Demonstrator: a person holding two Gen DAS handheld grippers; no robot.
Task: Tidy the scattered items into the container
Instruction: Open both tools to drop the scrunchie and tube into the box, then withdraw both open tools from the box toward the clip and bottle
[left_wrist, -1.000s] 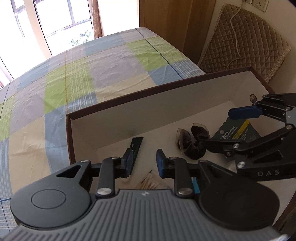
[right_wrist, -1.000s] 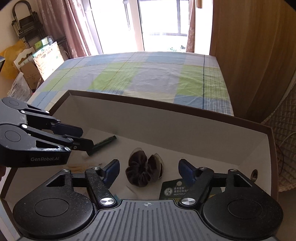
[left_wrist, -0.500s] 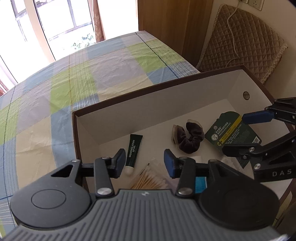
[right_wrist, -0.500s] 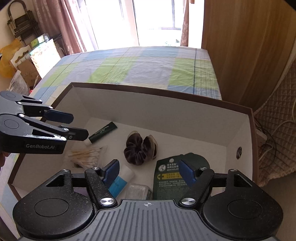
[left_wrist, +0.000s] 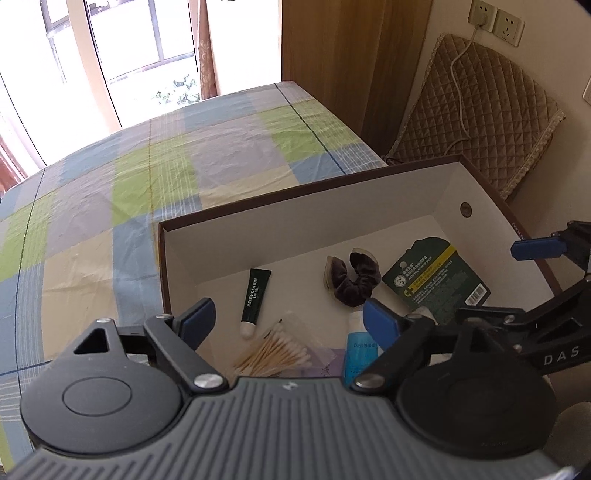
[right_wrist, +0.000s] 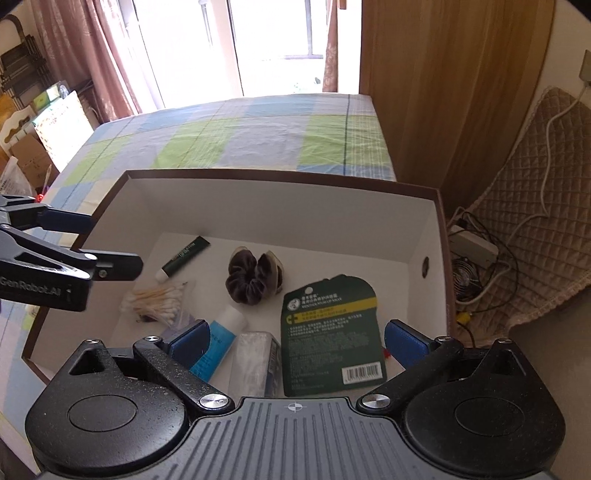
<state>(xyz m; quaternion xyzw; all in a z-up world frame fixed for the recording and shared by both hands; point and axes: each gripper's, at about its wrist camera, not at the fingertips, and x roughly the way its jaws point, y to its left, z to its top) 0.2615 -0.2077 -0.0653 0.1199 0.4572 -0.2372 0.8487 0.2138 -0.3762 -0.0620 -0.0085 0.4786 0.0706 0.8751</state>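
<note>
Both grippers now sit higher above the box (right_wrist: 441, 236) than in the earlier frames, so more of its floor shows. The box rests on the bed (left_wrist: 147, 192), on the checked sheet.

Left gripper (left_wrist: 286, 319) — fingers spread wide, wider than a second ago, holding nothing. Right gripper (right_wrist: 295, 339) — fingers equally wide apart, empty.

Contents of the box, all lying flat on its white floor:
- tube (left_wrist: 255, 299), dark green, near the far left corner;
- swabs (left_wrist: 275, 352), a loose bundle just in front of the tube;
- scrunchie (left_wrist: 352, 278), dark brown, mid-floor;
- card (left_wrist: 436, 280), dark green with a yellow stripe, beside the scrunchie on the right;
- blue tube (right_wrist: 218, 339) and a clear packet (right_wrist: 253, 360), side by side at the near wall — hidden a second ago, now in view.
</note>
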